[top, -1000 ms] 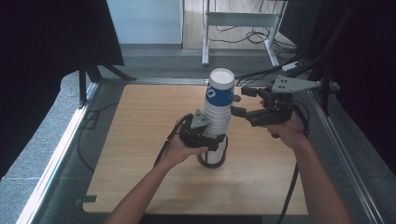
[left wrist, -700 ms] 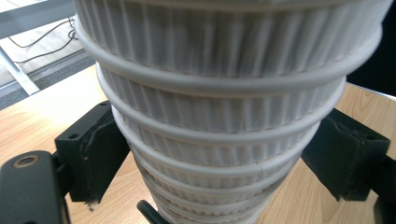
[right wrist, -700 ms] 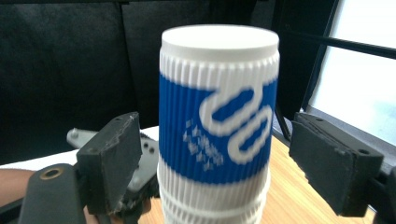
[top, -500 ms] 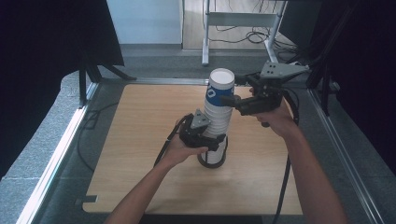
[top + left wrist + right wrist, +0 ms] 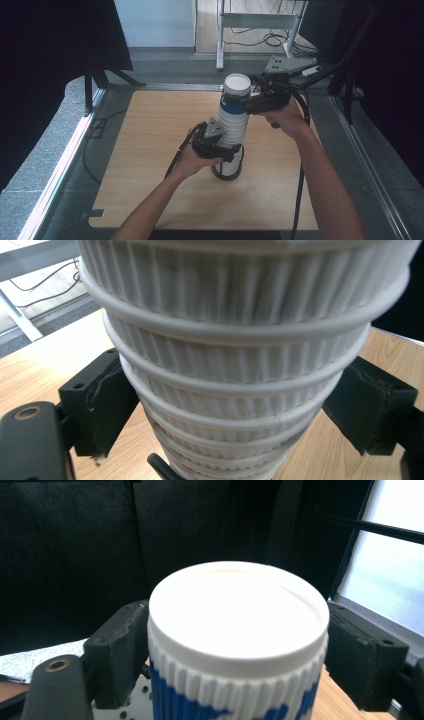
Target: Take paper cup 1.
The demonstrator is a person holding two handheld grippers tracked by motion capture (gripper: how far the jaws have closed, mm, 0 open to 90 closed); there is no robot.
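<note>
Cup stack (image 5: 231,140) upright mid-tabletop, nearer far edge. My left tongs (image 5: 222,150) clamp stack low. Right tongs (image 5: 245,100), risen since a second ago, just closing around blue-banded top cup (image 5: 235,95); lift-off next, likely.

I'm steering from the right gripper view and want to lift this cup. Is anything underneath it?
Observer: Yes. The top cup caps a tall stack of white ribbed cups standing on the wooden table.
Operator: Will the whole stack come up too?
Observer: Probably not. The left gripper is clamped on it low down, with a pad on each side.
Operator: Is my gripper around the cup properly?
Observer: The right gripper reaches in level from the side. Its jaws have just been closing with the top cup between them, and the pads look to touch both sides.
</note>
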